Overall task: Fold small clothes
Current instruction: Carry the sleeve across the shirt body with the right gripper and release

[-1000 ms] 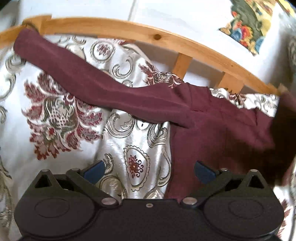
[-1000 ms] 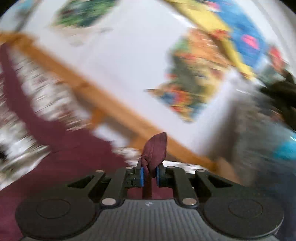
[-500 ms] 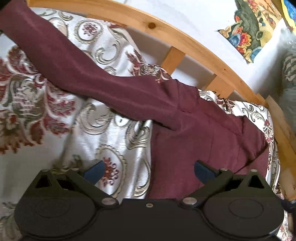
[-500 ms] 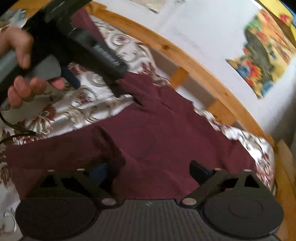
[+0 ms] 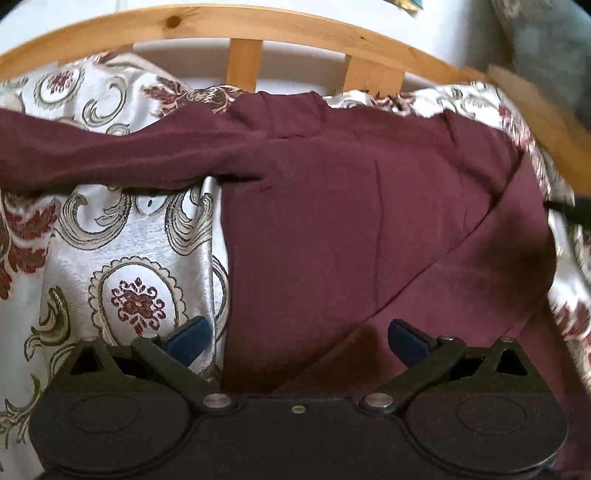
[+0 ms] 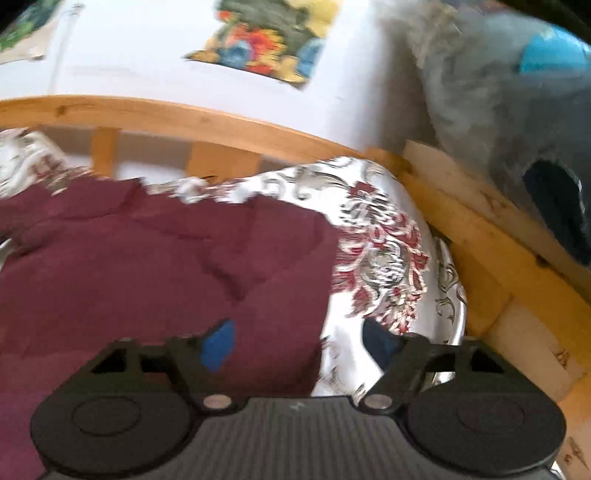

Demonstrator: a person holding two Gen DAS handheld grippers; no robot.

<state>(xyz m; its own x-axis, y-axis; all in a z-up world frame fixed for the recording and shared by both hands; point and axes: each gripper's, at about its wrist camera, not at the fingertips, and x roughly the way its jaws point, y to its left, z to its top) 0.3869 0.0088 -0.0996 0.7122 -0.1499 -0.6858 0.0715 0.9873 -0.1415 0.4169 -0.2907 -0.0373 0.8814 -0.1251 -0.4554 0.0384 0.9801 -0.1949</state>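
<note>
A maroon long-sleeved garment (image 5: 351, 221) lies on a patterned white bedspread (image 5: 122, 251). Its left sleeve (image 5: 110, 155) stretches out to the left; the right sleeve (image 5: 480, 288) is folded diagonally over the body. My left gripper (image 5: 297, 338) is open and empty over the garment's lower left edge. In the right wrist view the garment (image 6: 147, 266) fills the left half. My right gripper (image 6: 301, 343) is open and empty over its right edge.
A wooden bed rail (image 5: 258, 26) with slats runs along the far side and continues around the right corner (image 6: 491, 236). A white wall with a colourful picture (image 6: 266, 40) stands behind. A grey plush thing (image 6: 498, 92) lies at the right.
My right gripper held a maroon cloth end a second ago, let it go and has swung right. The right sleeve now lies folded over the body. My left gripper moved right over the garment.
</note>
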